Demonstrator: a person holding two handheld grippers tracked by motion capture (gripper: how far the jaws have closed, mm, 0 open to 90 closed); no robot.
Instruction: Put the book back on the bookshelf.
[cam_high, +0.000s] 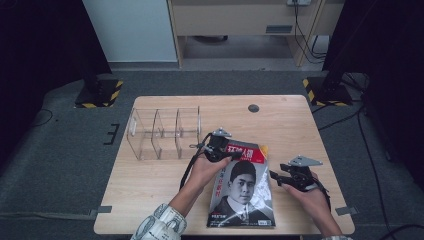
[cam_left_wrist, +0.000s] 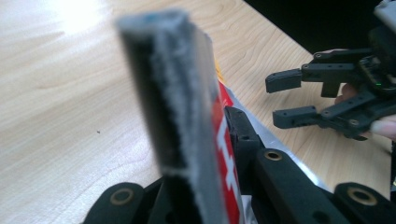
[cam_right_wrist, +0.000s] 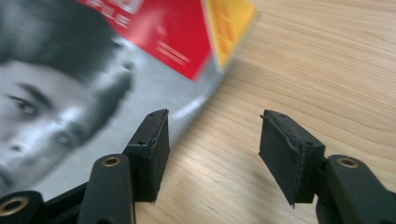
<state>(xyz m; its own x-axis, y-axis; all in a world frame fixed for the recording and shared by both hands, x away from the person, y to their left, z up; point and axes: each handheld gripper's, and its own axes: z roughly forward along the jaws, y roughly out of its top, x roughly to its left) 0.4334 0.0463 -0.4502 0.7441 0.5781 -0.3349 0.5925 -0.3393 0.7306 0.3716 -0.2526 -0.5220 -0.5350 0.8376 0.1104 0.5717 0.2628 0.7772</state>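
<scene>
A glossy magazine (cam_high: 243, 187) is seen in the high view on a pale wood-grain table (cam_high: 150, 185), its cover carrying a black-and-white portrait under a red masthead with a small yellow corner. Its far edge is held between the jaws of the left gripper (cam_high: 218, 149), which are closed on the masthead edge and are pinching it. In the left gripper view that same edge (cam_left_wrist: 187, 116) is seen end-on and blurred, as a grey, fuzzy-looking band of stacked pages standing between the two black jaws, with the red, white-lettered cover face turned toward the right-hand jaw. The jaws themselves are matte black with brass-coloured pivot pins.

The right gripper (cam_high: 285, 177) is seen in the high view just beside the magazine's right edge, apart from it, with its jaws spread. In the right gripper view (cam_right_wrist: 214, 154) bare wood grain is shown in the gap between the two padded, squared-off black jaw tips, and the curved cover edge (cam_right_wrist: 140, 60) is seen beyond and to the left of the left-hand jaw; whether that jaw touches the paper cannot be told. The spread jaws are also shown from the side, farther off, in the left gripper view (cam_left_wrist: 299, 100).

A clear plastic organiser (cam_high: 162, 132) with three box-shaped compartments is shown in the high view beyond and to the left of the left gripper, near it but apart.
</scene>
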